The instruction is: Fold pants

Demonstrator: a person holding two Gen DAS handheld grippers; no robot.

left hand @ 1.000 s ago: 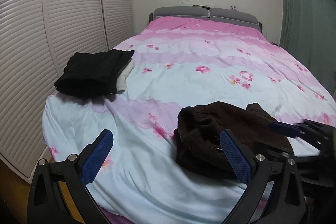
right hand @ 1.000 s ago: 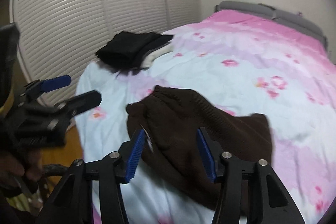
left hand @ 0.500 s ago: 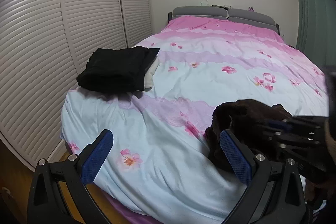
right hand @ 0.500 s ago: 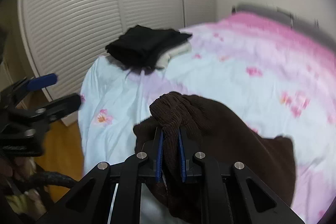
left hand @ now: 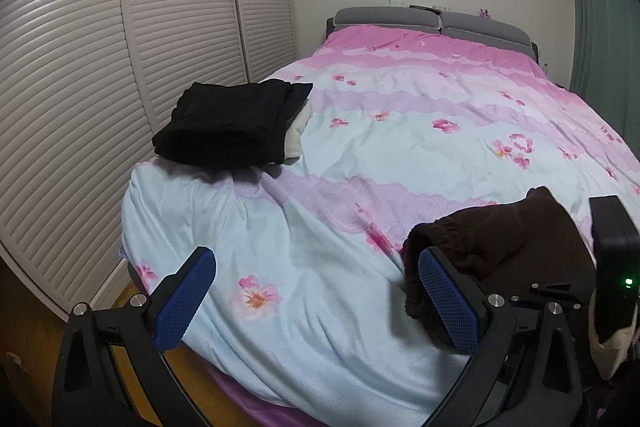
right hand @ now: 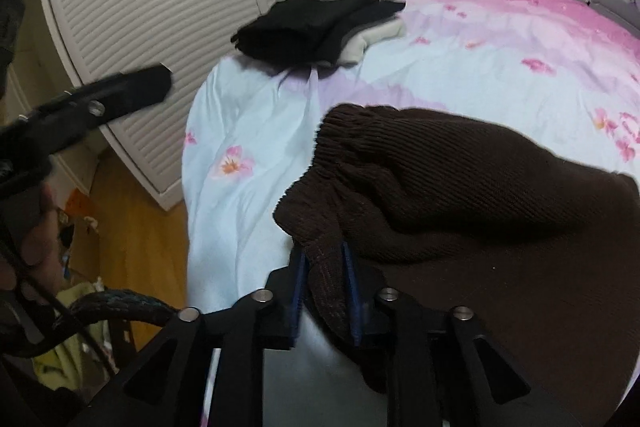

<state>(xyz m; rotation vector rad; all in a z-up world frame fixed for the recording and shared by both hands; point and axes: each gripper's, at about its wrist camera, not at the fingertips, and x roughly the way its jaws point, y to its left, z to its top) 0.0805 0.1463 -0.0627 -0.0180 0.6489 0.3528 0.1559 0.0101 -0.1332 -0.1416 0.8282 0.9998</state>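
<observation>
Brown pants (right hand: pixel 460 187) pinched in right tool (right hand: pixel 325 291).

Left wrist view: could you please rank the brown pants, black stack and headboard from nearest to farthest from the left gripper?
1. Brown pants, just behind the left gripper's right finger.
2. Black stack, on the bed's left edge, mid-distance.
3. Headboard, at the far end.

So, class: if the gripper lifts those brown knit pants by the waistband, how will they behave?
The brown pants look soft and ribbed, bunching between the right gripper, so they will probably sag limply. The knit likely grips rather than slips. The left gripper is open, so one side may droop.
</observation>
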